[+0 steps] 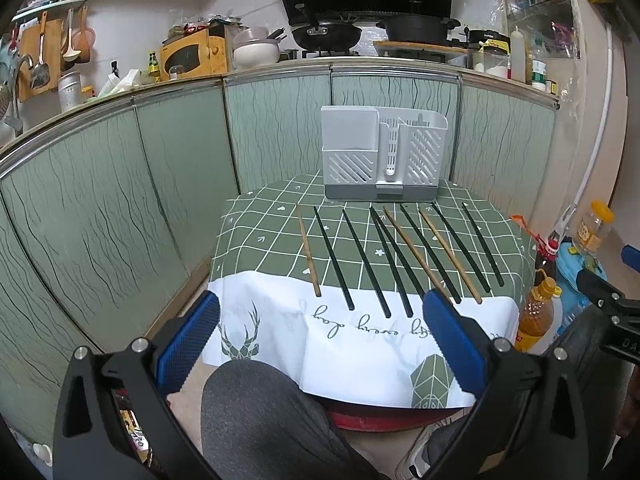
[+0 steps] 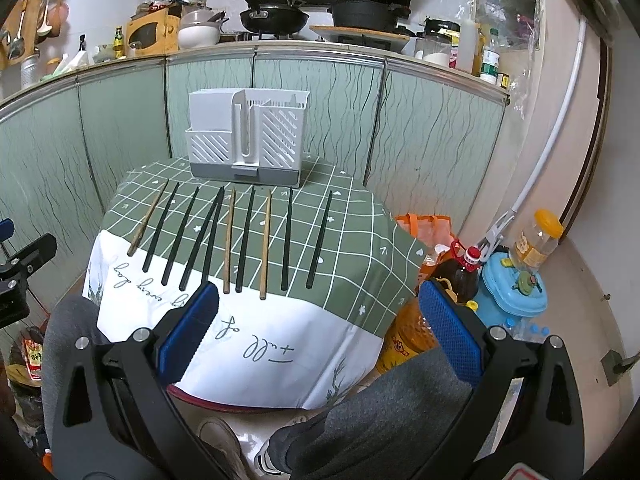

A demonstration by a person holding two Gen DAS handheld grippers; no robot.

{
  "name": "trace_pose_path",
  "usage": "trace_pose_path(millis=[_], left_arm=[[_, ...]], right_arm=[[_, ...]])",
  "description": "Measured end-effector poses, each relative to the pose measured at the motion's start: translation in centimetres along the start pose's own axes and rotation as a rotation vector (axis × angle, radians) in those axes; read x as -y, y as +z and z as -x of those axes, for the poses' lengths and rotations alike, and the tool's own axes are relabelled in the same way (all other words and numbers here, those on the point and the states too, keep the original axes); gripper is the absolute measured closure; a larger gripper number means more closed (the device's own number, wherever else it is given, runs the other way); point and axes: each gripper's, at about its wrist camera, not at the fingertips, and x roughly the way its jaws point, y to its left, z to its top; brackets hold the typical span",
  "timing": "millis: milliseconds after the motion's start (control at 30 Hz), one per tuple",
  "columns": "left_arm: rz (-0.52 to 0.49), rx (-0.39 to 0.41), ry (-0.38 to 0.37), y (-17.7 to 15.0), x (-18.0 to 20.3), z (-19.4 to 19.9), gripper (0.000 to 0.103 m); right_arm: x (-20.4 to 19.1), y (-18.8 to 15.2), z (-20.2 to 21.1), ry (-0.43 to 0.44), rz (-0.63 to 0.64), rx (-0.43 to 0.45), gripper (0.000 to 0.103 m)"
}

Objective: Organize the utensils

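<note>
Several chopsticks lie in a row on a small table with a green checked cloth (image 1: 256, 240) (image 2: 352, 240). Most are black chopsticks (image 1: 334, 258) (image 2: 287, 238); three are wooden chopsticks (image 1: 308, 251) (image 2: 265, 242). Behind them stands a white slotted utensil holder (image 1: 382, 154) (image 2: 246, 140), which looks empty. My left gripper (image 1: 320, 312) hovers open at the table's near edge, short of the chopstick ends. My right gripper (image 2: 318, 300) is open too, over the near right corner. Nothing sits between either pair of blue pads.
Green cabinet fronts (image 1: 120, 200) curve behind and left of the table. On the floor at the right stand oil bottles (image 1: 536, 312) (image 2: 460, 272), a blue box (image 2: 512, 288) and an orange bag (image 2: 424, 228). The person's grey-clad knees (image 1: 256, 412) (image 2: 384, 396) sit just under the near edge.
</note>
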Motion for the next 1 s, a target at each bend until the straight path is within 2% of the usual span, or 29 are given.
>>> trace_pose_path(millis=[333,1000], left_arm=[[-0.007,0.009,-0.006,0.3,-0.01,0.23,0.004],[-0.027,0.015,-0.014,0.44,0.36,0.49,0.004]], right_arm=[[0.79,0.79,1.03,0.022,-0.029,0.031,0.007],[1.03,0.85,0.82,0.016,-0.028,0.021,0.007]])
